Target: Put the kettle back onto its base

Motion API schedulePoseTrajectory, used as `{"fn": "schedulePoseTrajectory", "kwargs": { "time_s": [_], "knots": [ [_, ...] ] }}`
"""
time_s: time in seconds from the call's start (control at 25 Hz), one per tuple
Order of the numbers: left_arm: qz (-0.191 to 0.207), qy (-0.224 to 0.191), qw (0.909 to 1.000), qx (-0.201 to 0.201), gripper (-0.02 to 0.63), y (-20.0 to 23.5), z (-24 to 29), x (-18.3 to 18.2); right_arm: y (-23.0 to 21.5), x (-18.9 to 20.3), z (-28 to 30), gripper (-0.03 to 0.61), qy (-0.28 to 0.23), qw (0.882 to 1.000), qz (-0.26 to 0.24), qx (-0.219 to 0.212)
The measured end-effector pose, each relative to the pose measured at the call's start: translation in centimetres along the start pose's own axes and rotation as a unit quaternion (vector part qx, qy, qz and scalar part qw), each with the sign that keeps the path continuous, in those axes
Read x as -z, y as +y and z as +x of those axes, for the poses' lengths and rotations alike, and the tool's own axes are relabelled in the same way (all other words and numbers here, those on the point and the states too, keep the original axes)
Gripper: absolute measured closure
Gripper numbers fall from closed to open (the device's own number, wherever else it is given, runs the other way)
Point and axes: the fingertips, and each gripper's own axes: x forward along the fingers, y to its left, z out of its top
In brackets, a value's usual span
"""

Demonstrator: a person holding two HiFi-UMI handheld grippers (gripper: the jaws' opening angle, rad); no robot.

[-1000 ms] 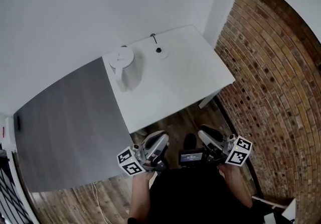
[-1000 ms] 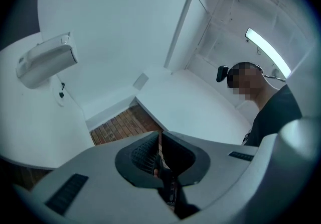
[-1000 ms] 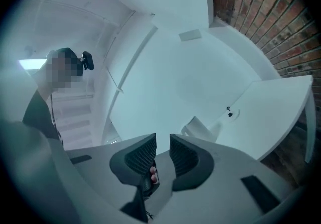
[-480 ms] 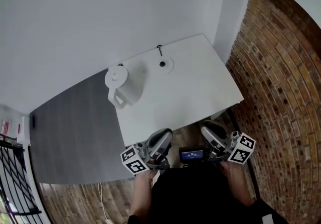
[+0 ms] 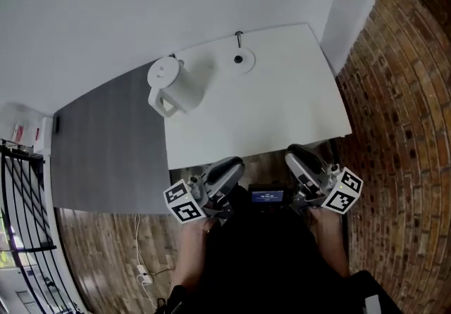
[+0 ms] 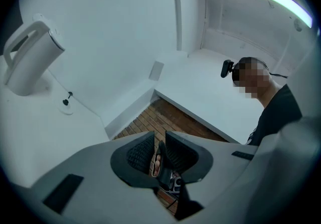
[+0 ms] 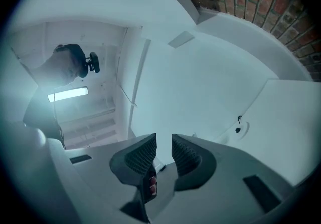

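Logged the white table (image 5: 282, 115) first, with the brick wall (image 5: 402, 136) off its right side. Found the kettle (image 5: 173, 89) upright on the table's far left corner, lid up, handle turned out toward the table's left edge. Read that as parked off its stand, so the task looks not yet begun. Placed the left gripper (image 5: 231, 165) and right gripper (image 5: 294, 155) side by side just off the table's near edge, over the wood floor (image 5: 113, 256), both aimed across the table. Took this for an approach posture. Saw the left jaws a narrow gap apart, just been opening, with nothing gripped between them. Guessed this as readying for the handle. Saw the right jaws likewise narrowly parted and empty. Spotted the base (image 5: 239, 59), a small round disc with a dark centre, at the table's far edge near the middle. Noted it well apart from the kettle, bare, and free to receive it. Got the whole layout, grippers included, from the head view alone. Got jaw spacing from the gripper views alone. Caught both kettle and base in the left gripper view. Caught only the base in the right gripper view, no kettle.
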Motion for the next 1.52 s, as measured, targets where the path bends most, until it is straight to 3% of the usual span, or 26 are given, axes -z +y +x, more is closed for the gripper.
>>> {"fn": "schedulePoseTrajectory", "kwargs": {
  "time_s": [0.2, 0.68, 1.0, 1.52],
  "knots": [
    [0.02, -0.005, 0.9997, -0.014, 0.554, 0.0, 0.6, -0.6, 0.3, 0.0, 0.4, 0.5, 0.011, 1.0, 0.006, -0.025],
    [0.048, 0.013, 0.9988, -0.004, 0.526, 1.9, 3.6, -2.2, -2.1, -2.1, 1.6, 0.499, 0.014, 1.0, -0.006, -0.02],
    [0.046, -0.015, 0.9987, -0.016, 0.518, 7.0, 4.2, -6.6, -4.0, -3.3, 5.5, 0.499, 0.019, 1.0, -0.02, -0.003],
    [0.097, -0.04, 0.9922, -0.067, 0.496, 14.2, -0.6, -13.7, -7.1, -2.3, 14.4, 0.499, 0.072, 0.996, -0.041, 0.018]
  ]
}}
